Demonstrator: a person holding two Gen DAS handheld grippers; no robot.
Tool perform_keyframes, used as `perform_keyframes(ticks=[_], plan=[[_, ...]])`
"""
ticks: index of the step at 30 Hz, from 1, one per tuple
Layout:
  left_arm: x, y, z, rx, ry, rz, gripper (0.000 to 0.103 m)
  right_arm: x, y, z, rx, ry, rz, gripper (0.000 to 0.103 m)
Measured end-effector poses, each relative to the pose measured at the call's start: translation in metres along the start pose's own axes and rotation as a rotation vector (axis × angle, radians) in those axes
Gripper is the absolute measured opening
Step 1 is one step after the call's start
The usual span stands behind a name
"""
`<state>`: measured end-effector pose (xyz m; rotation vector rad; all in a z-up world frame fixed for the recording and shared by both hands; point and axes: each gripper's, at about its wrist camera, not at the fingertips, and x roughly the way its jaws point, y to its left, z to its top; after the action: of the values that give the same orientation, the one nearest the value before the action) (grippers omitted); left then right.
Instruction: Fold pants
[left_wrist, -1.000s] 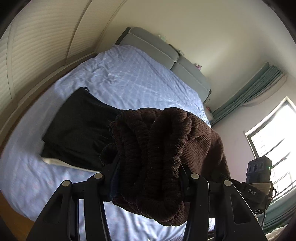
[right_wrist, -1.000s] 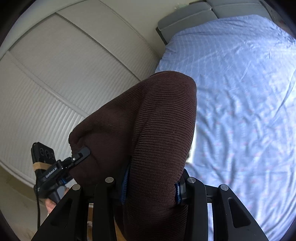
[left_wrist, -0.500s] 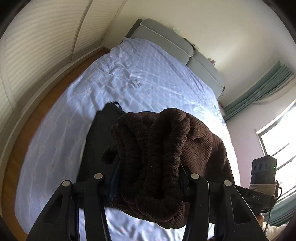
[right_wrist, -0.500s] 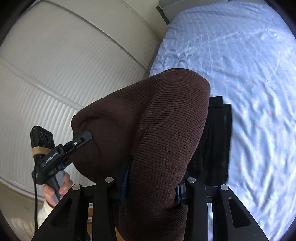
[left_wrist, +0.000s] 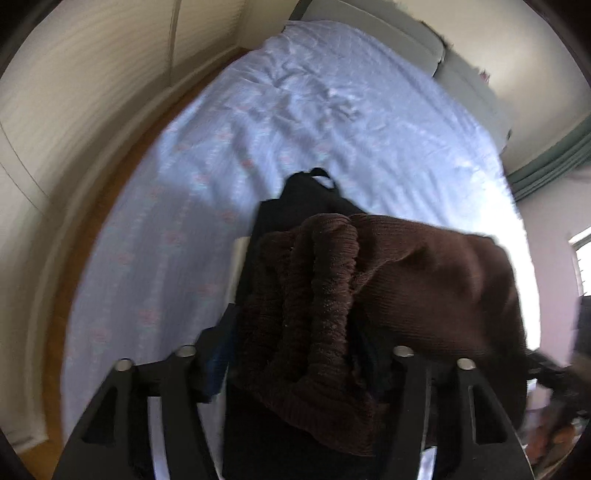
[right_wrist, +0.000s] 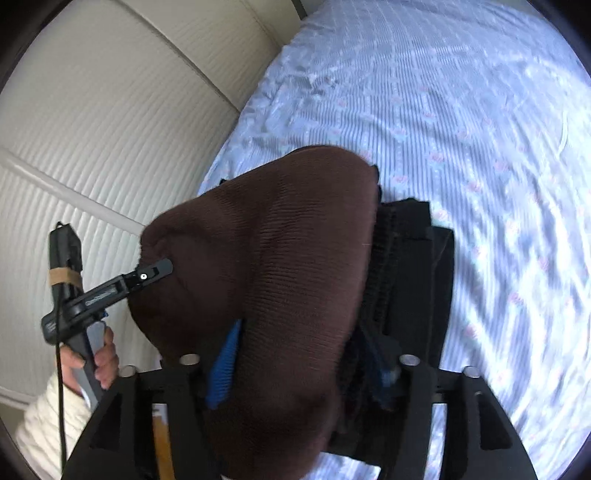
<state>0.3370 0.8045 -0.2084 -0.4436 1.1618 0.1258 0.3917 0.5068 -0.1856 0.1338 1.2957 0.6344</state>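
Note:
Folded brown corduroy pants (left_wrist: 369, 295) lie bunched between the fingers of my left gripper (left_wrist: 295, 350), whose jaws are opening; gaps show beside the fabric. The same brown pants (right_wrist: 266, 240) fill the space between the fingers of my right gripper (right_wrist: 295, 362), whose jaws are opening too, with a blue pad (right_wrist: 225, 362) bare on the left. The pants sit over a folded black garment (left_wrist: 306, 199) on the bed (left_wrist: 221, 147). In the right wrist view a hand (right_wrist: 103, 362) holds the left gripper (right_wrist: 110, 291) at the pants' left end.
The black garment (right_wrist: 417, 258) rests on the light blue sheet (right_wrist: 480, 110) with something white (left_wrist: 238, 258) under it. A ribbed cream wardrobe (right_wrist: 92, 129) runs along the bed's left side past a strip of wood floor (left_wrist: 110, 192). A grey headboard (left_wrist: 406, 37) and green curtain (left_wrist: 554, 155) stand far off.
Both grippers came down with the brown pants onto the black garment, and the bed now looks much closer. Both pairs of fingers have spread wider around the fabric.

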Motion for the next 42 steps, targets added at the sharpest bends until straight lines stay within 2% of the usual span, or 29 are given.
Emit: perform_keyframes(ticks=[1, 5, 7, 11, 14, 16, 21, 22, 24, 27, 28, 29, 31, 37, 42], plan=[[-0.002, 0.000, -0.001, 0.022, -0.003, 0.022, 0.076, 0.000, 0.000, -0.002, -0.005, 0.003, -0.012, 0.070], [-0.007, -0.007, -0.007, 0.141, 0.013, 0.103, 0.082, 0.002, -0.009, -0.017, 0.013, 0.016, -0.019, 0.070], [-0.010, -0.009, -0.008, 0.169, 0.016, 0.123, 0.084, 0.003, -0.014, -0.022, 0.032, 0.026, -0.023, 0.070], [-0.036, -0.028, -0.016, 0.237, -0.040, 0.209, 0.084, -0.017, -0.019, -0.027, 0.048, -0.001, -0.023, 0.070], [-0.055, -0.038, -0.025, 0.275, -0.073, 0.259, 0.084, -0.034, -0.022, -0.027, 0.026, -0.028, -0.065, 0.070], [-0.068, -0.047, -0.034, 0.295, -0.089, 0.283, 0.085, -0.054, -0.023, -0.034, 0.004, -0.056, -0.094, 0.070], [-0.099, -0.077, -0.064, 0.362, -0.149, 0.376, 0.087, -0.100, -0.023, -0.062, -0.008, -0.107, -0.100, 0.070], [-0.105, -0.082, -0.069, 0.353, -0.157, 0.375, 0.087, -0.111, -0.021, -0.070, -0.016, -0.121, -0.101, 0.070], [-0.123, -0.096, -0.082, 0.332, -0.193, 0.327, 0.087, -0.134, -0.019, -0.086, -0.023, -0.158, -0.086, 0.070], [-0.147, -0.124, -0.104, 0.328, -0.249, 0.352, 0.089, -0.171, -0.024, -0.110, -0.003, -0.207, -0.074, 0.070], [-0.154, -0.134, -0.112, 0.330, -0.266, 0.357, 0.090, -0.181, -0.027, -0.116, 0.003, -0.223, -0.077, 0.073], [-0.164, -0.149, -0.124, 0.337, -0.281, 0.343, 0.094, -0.193, -0.030, -0.124, 0.012, -0.241, -0.088, 0.080], [-0.176, -0.170, -0.140, 0.357, -0.290, 0.307, 0.098, -0.223, -0.040, -0.144, 0.032, -0.286, -0.120, 0.087], [-0.211, -0.253, -0.202, 0.439, -0.352, 0.254, 0.103, -0.290, -0.070, -0.196, 0.052, -0.375, -0.222, 0.092], [-0.228, -0.327, -0.250, 0.517, -0.350, 0.180, 0.103, -0.342, -0.106, -0.238, 0.073, -0.420, -0.266, 0.093]])
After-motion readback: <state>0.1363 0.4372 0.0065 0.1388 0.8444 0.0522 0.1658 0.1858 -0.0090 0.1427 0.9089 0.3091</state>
